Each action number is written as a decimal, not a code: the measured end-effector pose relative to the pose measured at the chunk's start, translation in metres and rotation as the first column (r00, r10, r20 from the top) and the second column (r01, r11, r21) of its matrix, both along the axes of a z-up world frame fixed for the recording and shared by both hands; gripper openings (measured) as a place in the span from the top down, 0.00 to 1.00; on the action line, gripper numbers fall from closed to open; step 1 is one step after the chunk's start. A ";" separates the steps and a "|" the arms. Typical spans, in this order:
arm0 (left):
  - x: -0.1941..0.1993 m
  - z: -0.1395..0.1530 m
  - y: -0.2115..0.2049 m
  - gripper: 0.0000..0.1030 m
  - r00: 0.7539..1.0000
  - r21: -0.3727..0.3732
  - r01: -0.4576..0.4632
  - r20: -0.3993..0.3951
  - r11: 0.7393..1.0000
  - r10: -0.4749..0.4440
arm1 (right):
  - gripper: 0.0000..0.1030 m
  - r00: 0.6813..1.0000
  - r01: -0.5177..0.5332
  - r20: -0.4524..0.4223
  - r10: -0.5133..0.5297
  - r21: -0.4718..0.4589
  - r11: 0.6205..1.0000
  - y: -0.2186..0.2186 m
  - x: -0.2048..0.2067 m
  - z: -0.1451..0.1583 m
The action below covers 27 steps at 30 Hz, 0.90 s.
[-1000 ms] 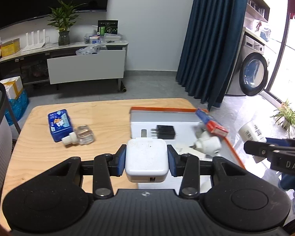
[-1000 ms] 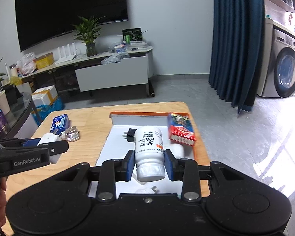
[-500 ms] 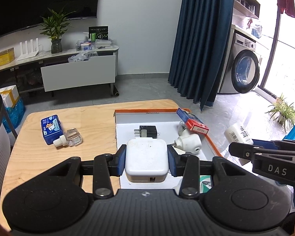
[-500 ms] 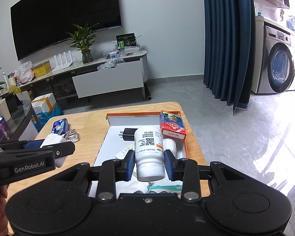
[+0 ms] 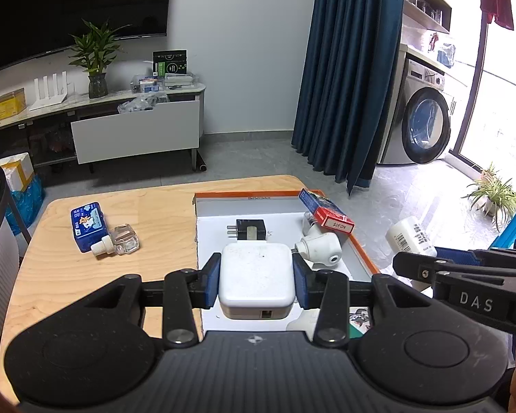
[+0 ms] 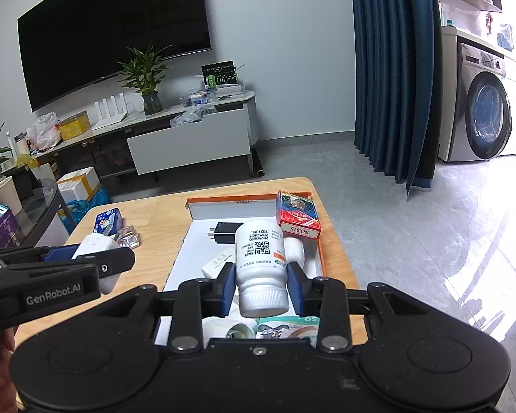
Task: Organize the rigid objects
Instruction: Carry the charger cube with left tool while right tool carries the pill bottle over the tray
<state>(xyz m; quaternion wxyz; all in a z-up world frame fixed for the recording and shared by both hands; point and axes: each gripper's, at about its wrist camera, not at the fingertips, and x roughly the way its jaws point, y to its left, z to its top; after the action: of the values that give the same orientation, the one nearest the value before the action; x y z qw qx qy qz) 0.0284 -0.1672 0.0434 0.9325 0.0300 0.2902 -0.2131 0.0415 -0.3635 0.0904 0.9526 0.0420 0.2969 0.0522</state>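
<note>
Tools in both hands are loaded and closed tight: the left tool [image 5: 257, 284] clamps a white charger [image 5: 256, 277] between its blue pads, and the right tool [image 6: 260, 284] clamps a white pill bottle [image 6: 260, 268] just above its cap. Over the last second both tools have drifted sideways so that the tray [image 5: 359, 247] now sits more centrally beneath them; neither grip has changed. This suggests both items are being lined up over the tray for placement. Tray contents: a black plug adapter [image 5: 250, 230] at the far middle, a red card box [image 5: 326, 210] leaning on the far right rim, a white nozzle-shaped part [image 5: 318, 246] near it, and packets at the near end. A blue tin [image 5: 87, 221] and a clear glass bottle [image 5: 120, 240] lie touching on the worktop [image 5: 148, 213], left of the tray, not yet sorted.
</note>
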 end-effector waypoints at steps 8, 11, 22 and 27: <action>-0.003 0.001 -0.001 0.59 1.000 -0.001 0.001 0.000 1.000 -0.001 | 0.61 1.000 0.005 0.007 -0.005 0.007 1.000 -0.003 -0.004 0.001; -0.005 0.002 -0.001 0.59 1.000 0.002 0.000 0.004 1.000 0.000 | 0.61 1.000 0.006 0.007 -0.006 0.010 1.000 -0.003 -0.004 0.002; -0.006 0.001 -0.004 0.59 1.000 0.002 -0.001 -0.005 1.000 0.001 | 0.61 1.000 0.003 0.002 -0.003 0.007 1.000 -0.001 -0.004 0.000; -0.006 0.000 -0.005 0.59 1.000 0.002 -0.002 -0.007 1.000 0.002 | 0.61 1.000 0.002 -0.004 -0.002 0.004 1.000 0.001 -0.004 -0.001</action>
<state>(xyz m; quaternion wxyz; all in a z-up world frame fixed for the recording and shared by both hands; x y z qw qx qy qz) 0.0223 -0.1722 0.0436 0.9315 0.0299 0.2939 -0.2121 0.0379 -0.3626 0.0889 0.9520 0.0444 0.2985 0.0517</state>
